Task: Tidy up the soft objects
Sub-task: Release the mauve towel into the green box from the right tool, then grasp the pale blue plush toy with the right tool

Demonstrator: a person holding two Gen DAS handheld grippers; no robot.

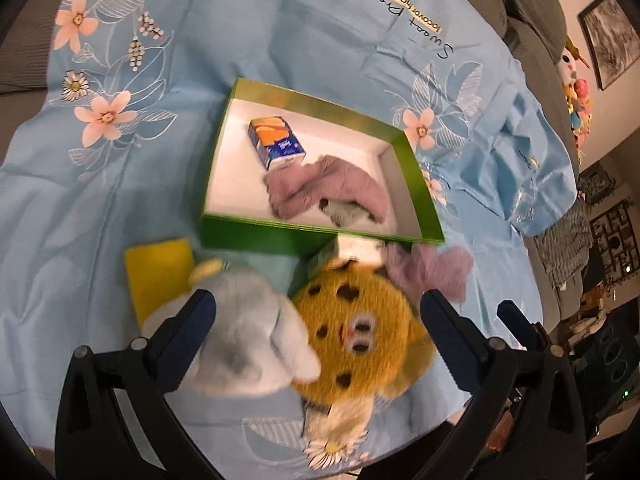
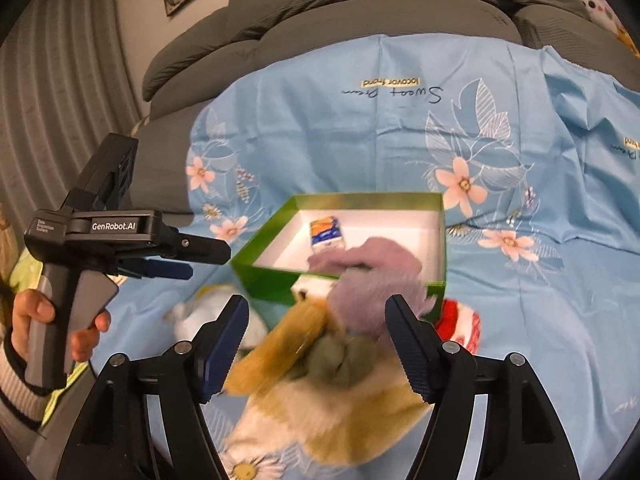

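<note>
The left gripper (image 1: pixel 316 320) is wide open and holds nothing. The yellow toy (image 1: pixel 360 340) lies right between its fingers, low in the frame, just below the green box (image 1: pixel 256 234). The right gripper (image 2: pixel 316 344) is open and empty too.

Green box (image 1: pixel 320 236): floor bare at 9 o'clock; tissue pack (image 1: pixel 276 143) and purple cloth (image 1: pixel 328 192) block the rest.

"GenRobot.AI" is printed in white on the black body of the left gripper (image 2: pixel 188 258), beside a small label too fine to be read. On the blue cloth (image 2: pixel 320 152), an upside-down script line and a yellow tag are printed, neither clearly legible.
</note>
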